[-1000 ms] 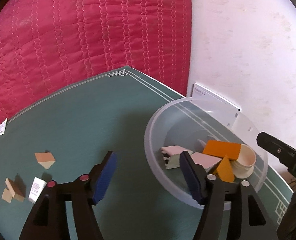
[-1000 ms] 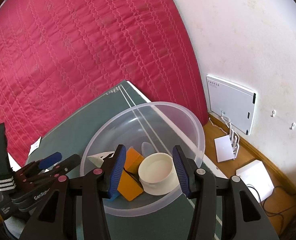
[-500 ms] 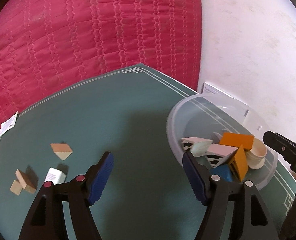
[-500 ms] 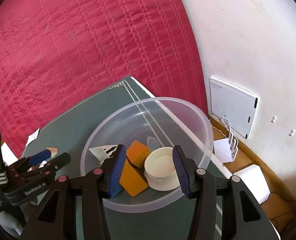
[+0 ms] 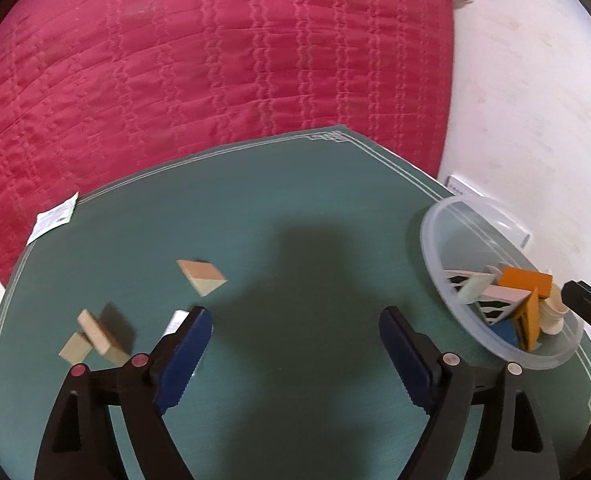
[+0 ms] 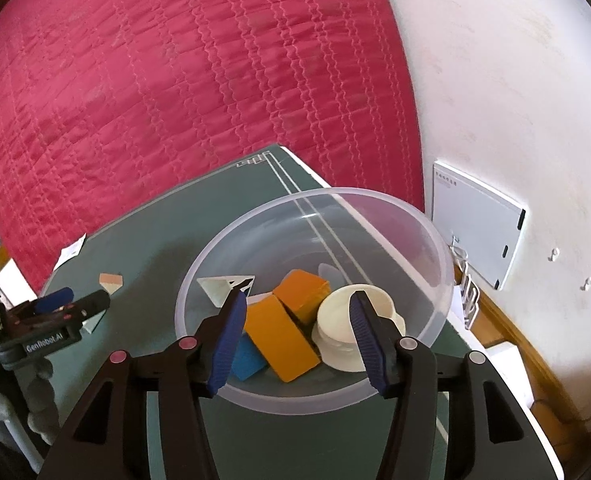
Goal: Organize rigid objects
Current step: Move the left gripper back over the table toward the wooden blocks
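The left gripper [image 5: 291, 332] is held spread and empty, loose blocks [image 5: 95, 340] lying beside its left finger for collection. The right gripper [image 6: 297, 316], likewise spread, is poised over the bowl [image 6: 435, 236].

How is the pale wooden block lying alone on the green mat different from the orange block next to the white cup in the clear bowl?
The pale wooden block lies on the green mat, outside the clear bowl; the orange block sits inside the bowl, against the white cup. The pale block is two-toned, peach and cream; the orange block is one solid color. The pale block lies apart from other pieces; the orange block touches others. Both are rigid, flat-faced blocks.
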The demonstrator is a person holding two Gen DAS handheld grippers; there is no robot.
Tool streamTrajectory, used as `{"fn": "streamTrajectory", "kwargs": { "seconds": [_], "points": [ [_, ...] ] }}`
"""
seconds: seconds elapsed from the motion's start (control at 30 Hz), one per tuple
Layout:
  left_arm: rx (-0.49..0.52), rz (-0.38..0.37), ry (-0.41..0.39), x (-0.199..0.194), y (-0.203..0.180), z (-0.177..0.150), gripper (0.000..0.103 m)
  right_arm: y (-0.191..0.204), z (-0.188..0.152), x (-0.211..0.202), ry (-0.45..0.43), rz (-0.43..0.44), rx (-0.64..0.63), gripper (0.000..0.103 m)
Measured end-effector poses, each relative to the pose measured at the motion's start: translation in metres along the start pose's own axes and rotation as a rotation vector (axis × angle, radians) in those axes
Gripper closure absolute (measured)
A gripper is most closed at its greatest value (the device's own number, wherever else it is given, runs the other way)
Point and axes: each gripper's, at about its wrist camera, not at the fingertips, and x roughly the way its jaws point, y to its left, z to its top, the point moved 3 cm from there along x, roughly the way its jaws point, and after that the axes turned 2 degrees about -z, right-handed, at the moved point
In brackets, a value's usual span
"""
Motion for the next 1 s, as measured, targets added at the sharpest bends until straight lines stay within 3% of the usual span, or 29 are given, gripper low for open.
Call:
{"fn": "streamTrajectory", "kwargs": {
  "seconds": [0.47,1.0],
  "points": [
    [-0.046,0.111,-0.008,-0.017,0.059,-0.019,0.012,0.027,-0.009,-0.004,-0.002,0.031,-0.091,0.047],
    [-0.22,0.255,0.014,-0.04,0.145,-0.047,0.012,0.059,-0.027,-0.01,0.007,0.076,-0.196,0.046]
  ]
}}
